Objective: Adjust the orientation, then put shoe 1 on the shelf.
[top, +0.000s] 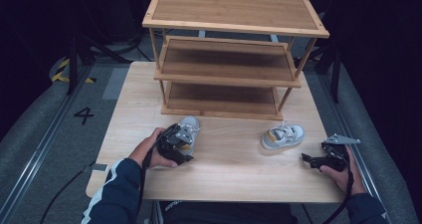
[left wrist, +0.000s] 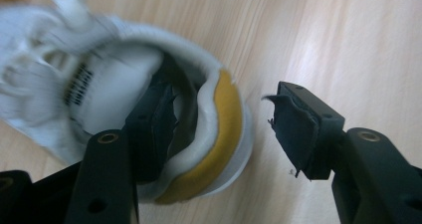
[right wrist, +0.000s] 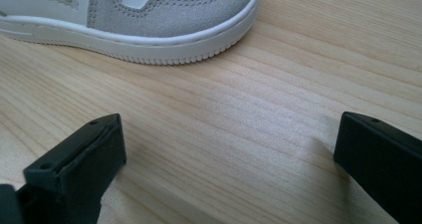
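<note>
**Reaching into the left shoe at the front of the bench**

Standing at the far half of the bench (top: 124,104), the wooden rack (top: 229,50) with 3 shelves takes most of the width there, and its lowest shelf sits just behind the 2 shoes. The near half of the bench is bare wood, so between the shoes there is wide open room. The left shoe (top: 190,127) lies just in front of the left foot of the rack, well apart from the left edge of the bench. The right shoe (top: 282,137) lies near the right side, with its toe pointing to the right edge.

The left tool (top: 180,143) is over the heel of the left shoe. In the left gripper view, one jaw is inside the opening of the left shoe (left wrist: 149,84), close against the padded white and yellow collar, and the other jaw stands outside the heel with a clear gap of bare bench before it. The jaws are part way apart and do not yet clamp the collar.

The right tool (top: 318,160) rests low near the right front corner, close to the edge. In the right gripper view its jaws stand wide apart over bare wood, holding nothing, and the grey toe of the right shoe (right wrist: 164,20) lies just ahead of them.
</note>
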A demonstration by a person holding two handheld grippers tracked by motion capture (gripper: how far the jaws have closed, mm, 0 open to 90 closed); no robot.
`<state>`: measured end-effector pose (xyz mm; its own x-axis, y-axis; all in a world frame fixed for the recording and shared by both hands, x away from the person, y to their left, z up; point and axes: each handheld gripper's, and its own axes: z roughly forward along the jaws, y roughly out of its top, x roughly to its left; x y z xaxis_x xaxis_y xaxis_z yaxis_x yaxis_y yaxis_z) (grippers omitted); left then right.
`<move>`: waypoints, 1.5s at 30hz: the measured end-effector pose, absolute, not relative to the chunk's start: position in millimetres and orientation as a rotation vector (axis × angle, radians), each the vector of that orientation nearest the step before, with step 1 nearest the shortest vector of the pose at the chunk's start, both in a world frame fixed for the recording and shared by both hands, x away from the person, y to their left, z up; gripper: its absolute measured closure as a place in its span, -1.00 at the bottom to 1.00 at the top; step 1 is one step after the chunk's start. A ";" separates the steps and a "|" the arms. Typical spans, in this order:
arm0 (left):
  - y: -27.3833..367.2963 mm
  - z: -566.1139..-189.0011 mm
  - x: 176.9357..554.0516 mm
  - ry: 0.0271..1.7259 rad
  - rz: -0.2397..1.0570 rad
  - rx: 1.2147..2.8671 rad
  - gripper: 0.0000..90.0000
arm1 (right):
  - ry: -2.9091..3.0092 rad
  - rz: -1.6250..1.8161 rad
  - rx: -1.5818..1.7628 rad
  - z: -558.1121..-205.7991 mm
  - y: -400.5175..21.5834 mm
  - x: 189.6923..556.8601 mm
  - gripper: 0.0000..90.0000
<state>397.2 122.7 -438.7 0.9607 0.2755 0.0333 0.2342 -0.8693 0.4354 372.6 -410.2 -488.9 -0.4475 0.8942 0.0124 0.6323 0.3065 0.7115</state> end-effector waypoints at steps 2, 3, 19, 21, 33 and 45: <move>120.9 -440.0 399.1 0.374 0.135 2.685 -0.04 | 2.193 0.926 1.362 -488.9 -410.2 372.7 -1.00; 121.1 -439.4 399.9 0.369 0.136 2.687 -0.01 | 2.193 0.926 1.362 -488.9 -410.2 372.7 -0.99; 117.1 -435.8 406.1 0.289 0.056 2.703 0.38 | 2.197 0.928 1.359 -488.9 -410.3 373.1 -0.99; 116.3 -436.0 405.2 0.286 0.051 2.694 0.38 | 2.196 0.928 1.359 -488.9 -410.3 373.2 -0.99; 106.2 -431.4 397.8 0.212 0.069 2.669 0.38 | 2.196 0.928 1.359 -488.9 -410.2 373.5 -0.99; 93.4 -426.9 404.8 0.186 0.095 2.657 0.38 | 2.194 0.928 1.361 -489.0 -410.0 373.8 -0.99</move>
<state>404.8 93.4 -426.9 0.9884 0.1480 0.0350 0.1153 -0.8796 0.4616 373.8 -410.0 -489.0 -0.4488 0.8935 0.0122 0.6313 0.3074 0.7120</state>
